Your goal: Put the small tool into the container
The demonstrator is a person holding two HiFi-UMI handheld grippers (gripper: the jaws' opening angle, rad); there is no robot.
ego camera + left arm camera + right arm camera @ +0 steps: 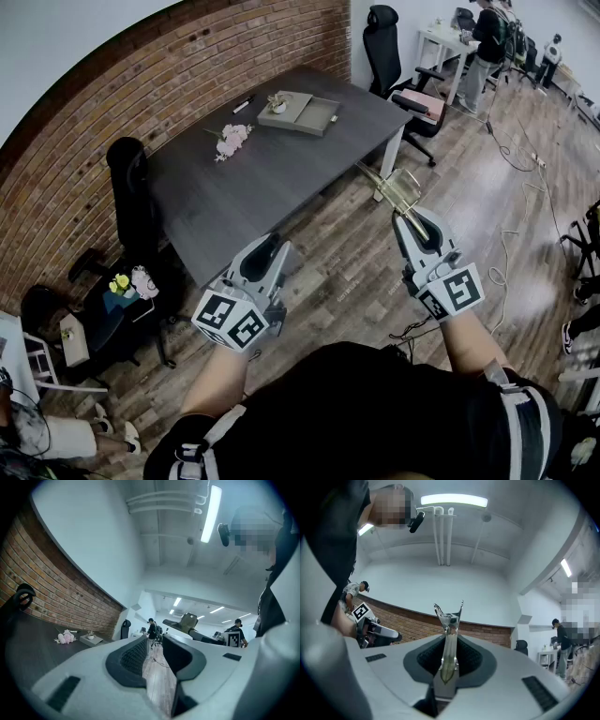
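In the head view, a bunch of pink flowers (231, 141) is seen on the dark table (244, 197), at 10 o'clock from the left gripper (272, 251). This gripper is held over the floor at the table's near edge, its jaws aimed toward 1 o'clock. In the left gripper view, the left gripper (154, 641) is shown with its fingers (133, 656) a narrow way apart. Only floor is seen through the gap, and nothing is gripped.

Further right, the grey container (328, 120) is found at the table's far end, well apart from both grippers. A black marker (244, 104) lies just beside it at 9 o'clock.

The small tool (398, 192), a slim metal piece, is held in the air over the floor, near the table's right corner. Its long axis runs from 5 o'clock at the jaws up to between 10 and 11 o'clock, so its free end is pointed roughly toward the container.

The right gripper (414, 223) is closed on the tool's lower part. In the right gripper view, the tool (449, 620) is seen clamped between the pads of the right gripper (449, 644). It is in line with the jaws and its forked tip is directed straight away from the camera.
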